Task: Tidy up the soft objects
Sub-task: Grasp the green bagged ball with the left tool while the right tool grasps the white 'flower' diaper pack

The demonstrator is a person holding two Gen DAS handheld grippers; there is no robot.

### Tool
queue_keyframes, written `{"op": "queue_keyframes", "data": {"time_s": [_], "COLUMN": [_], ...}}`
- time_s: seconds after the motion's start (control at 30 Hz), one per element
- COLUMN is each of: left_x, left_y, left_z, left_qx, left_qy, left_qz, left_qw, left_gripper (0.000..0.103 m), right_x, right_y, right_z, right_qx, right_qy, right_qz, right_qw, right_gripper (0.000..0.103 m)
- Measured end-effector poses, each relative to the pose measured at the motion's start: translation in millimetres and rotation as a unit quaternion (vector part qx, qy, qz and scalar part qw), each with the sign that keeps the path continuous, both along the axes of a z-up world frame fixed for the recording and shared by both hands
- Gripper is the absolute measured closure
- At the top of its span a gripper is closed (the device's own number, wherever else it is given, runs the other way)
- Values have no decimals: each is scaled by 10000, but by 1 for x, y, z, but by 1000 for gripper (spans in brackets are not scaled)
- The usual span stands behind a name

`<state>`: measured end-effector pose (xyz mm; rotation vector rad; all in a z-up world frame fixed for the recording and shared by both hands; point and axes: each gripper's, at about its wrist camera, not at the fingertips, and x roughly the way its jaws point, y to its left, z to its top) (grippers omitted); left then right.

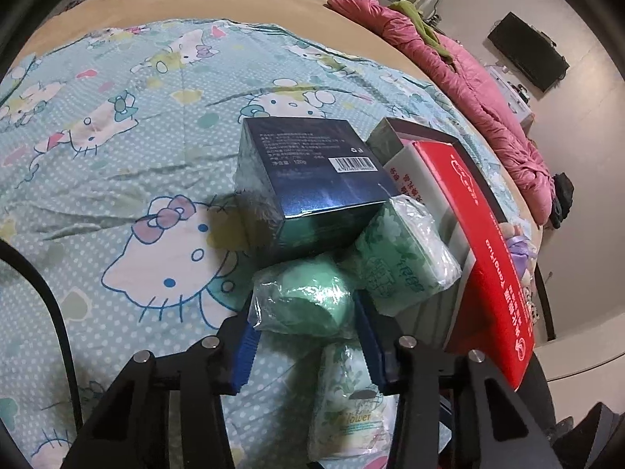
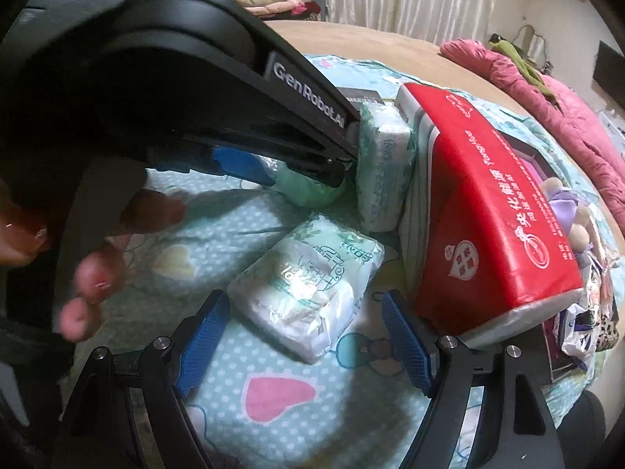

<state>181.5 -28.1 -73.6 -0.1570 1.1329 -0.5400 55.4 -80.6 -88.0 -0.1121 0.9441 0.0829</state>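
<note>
My left gripper is shut on a soft green ball in clear plastic wrap, held above the Hello Kitty bedsheet. The ball also shows in the right wrist view, under the left gripper's black body. A green-print tissue pack leans against a red tissue package. Another tissue pack lies flat on the sheet. My right gripper is open, its blue pads on either side of that pack's near end without touching it.
A dark blue box sits behind the ball. An open box with a purple plush toy stands behind the red package. A pink quilt lies along the bed's far edge. The person's left hand shows at left.
</note>
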Motion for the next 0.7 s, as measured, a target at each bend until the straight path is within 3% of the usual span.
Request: {"op": "queue_keyframes", "data": {"time_s": [0.4, 0.7], "left_x": [-8, -18], "left_y": [27, 51], "left_z": [17, 37], "left_qx": [101, -35], "left_qy": [-178, -417], "left_qz": [304, 522], "left_qw": [9993, 9978], "left_gripper": [61, 61], "right_x": [14, 40], "right_y": [6, -12], "right_z": [-10, 2], "right_qx": [-104, 783], "right_qy": [31, 297], "right_qz": [-268, -934], "right_qw": [9996, 9921], "right_gripper": [22, 21]}}
